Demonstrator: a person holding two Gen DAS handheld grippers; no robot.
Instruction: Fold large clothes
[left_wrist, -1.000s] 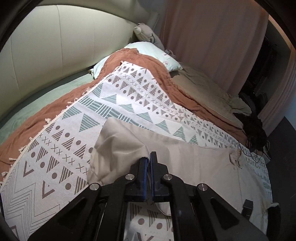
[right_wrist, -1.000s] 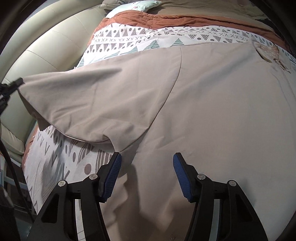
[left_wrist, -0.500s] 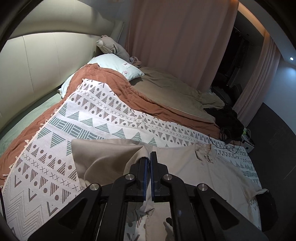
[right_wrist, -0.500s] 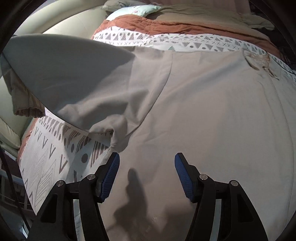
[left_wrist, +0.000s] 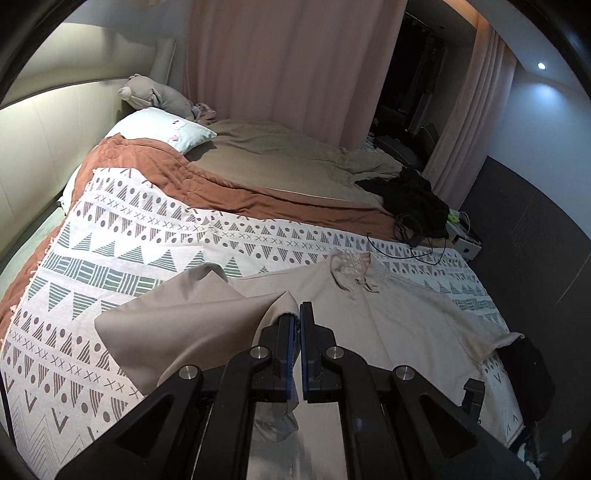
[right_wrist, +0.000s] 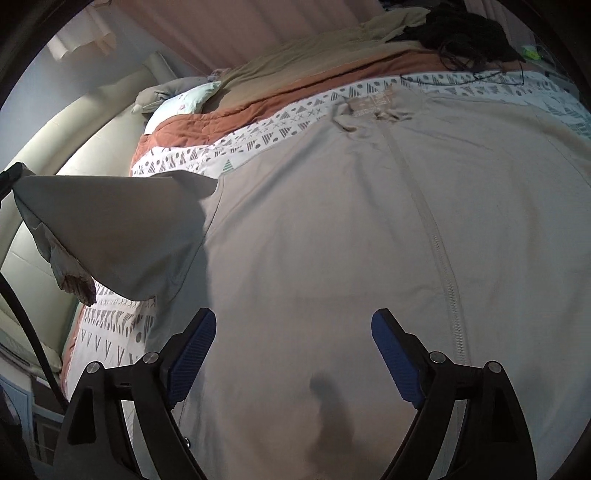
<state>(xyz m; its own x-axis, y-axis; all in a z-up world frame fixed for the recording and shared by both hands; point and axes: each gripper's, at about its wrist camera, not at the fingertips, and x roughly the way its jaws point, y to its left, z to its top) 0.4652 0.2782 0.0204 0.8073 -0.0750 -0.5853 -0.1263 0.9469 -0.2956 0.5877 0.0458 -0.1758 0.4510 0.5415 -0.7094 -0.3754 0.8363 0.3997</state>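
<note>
A large beige zip-front jacket (right_wrist: 332, 229) lies spread face up on the patterned blanket (left_wrist: 122, 254), collar (left_wrist: 351, 269) toward the far side. My left gripper (left_wrist: 297, 321) is shut on the jacket's left sleeve (left_wrist: 192, 325) and holds it lifted above the bed; the sleeve (right_wrist: 110, 236) hangs in the air at the left of the right wrist view, cuff drooping. My right gripper (right_wrist: 293, 332) is open and empty, hovering just above the jacket's lower front, left of the zipper (right_wrist: 439, 243).
The blanket covers a bed with a rust-coloured quilt (left_wrist: 221, 184), a pale pillow (left_wrist: 159, 127) and a grey plush toy (left_wrist: 147, 92) by the padded headboard. Dark clothes (left_wrist: 410, 203) and cables lie at the far edge. Pink curtains (left_wrist: 288, 66) hang behind.
My left gripper has risen and swung right with the sleeve, lifting it off the blanket toward the jacket's body. My right gripper stayed open, shifting slightly over the jacket front.
</note>
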